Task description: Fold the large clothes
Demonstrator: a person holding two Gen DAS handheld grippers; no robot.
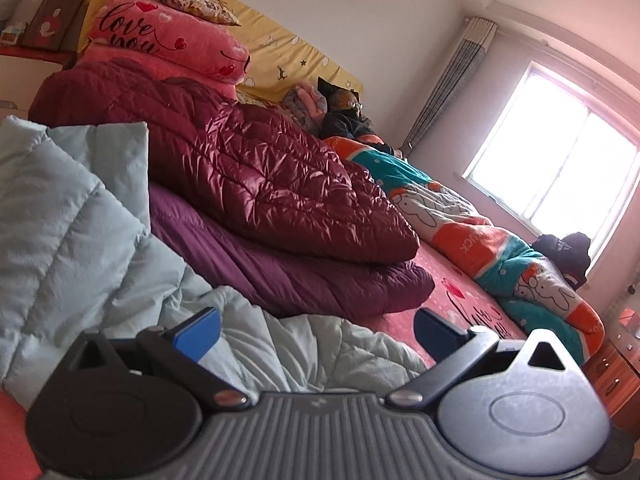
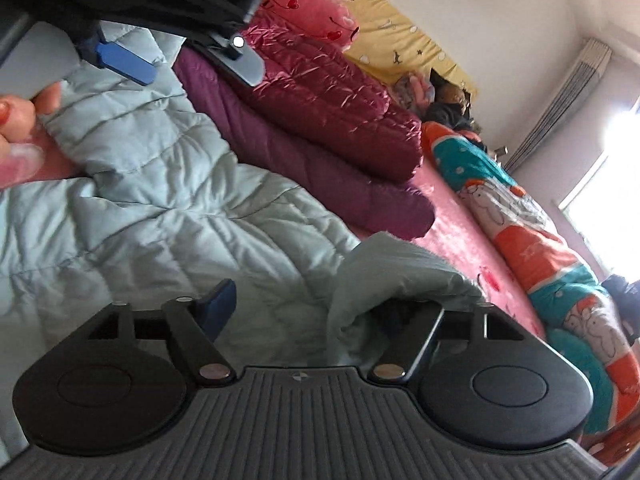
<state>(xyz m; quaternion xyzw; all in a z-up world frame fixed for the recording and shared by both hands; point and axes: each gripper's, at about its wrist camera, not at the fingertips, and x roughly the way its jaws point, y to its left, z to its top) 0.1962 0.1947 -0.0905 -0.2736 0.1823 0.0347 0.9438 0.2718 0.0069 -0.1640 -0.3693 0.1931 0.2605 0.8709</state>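
Observation:
A pale blue-grey quilted jacket [image 1: 80, 216] lies crumpled on the bed, filling the near left of both views. My left gripper [image 1: 316, 330] hovers just over it, blue pads [image 1: 200, 334] wide apart and pressing on nothing. In the right wrist view the same jacket [image 2: 160, 200] spreads below my right gripper [image 2: 320, 300], whose jaws stand wide. Its left blue pad [image 2: 220, 304] is bare. A raised fold of the jacket [image 2: 384, 272] drapes over the right finger and hides its tip. The left gripper [image 2: 176, 56] and the hand [image 2: 20, 132] holding it show at top left.
A shiny maroon puffer jacket [image 1: 260, 172] lies folded on a purple one [image 1: 300, 276] beyond. Behind them is a pink "love you" pillow [image 1: 160, 40]. A teal-and-orange cartoon blanket [image 1: 500, 252] runs along the right, and a person [image 1: 348, 120] lies at the far end. The pink sheet [image 2: 460, 240] shows between them.

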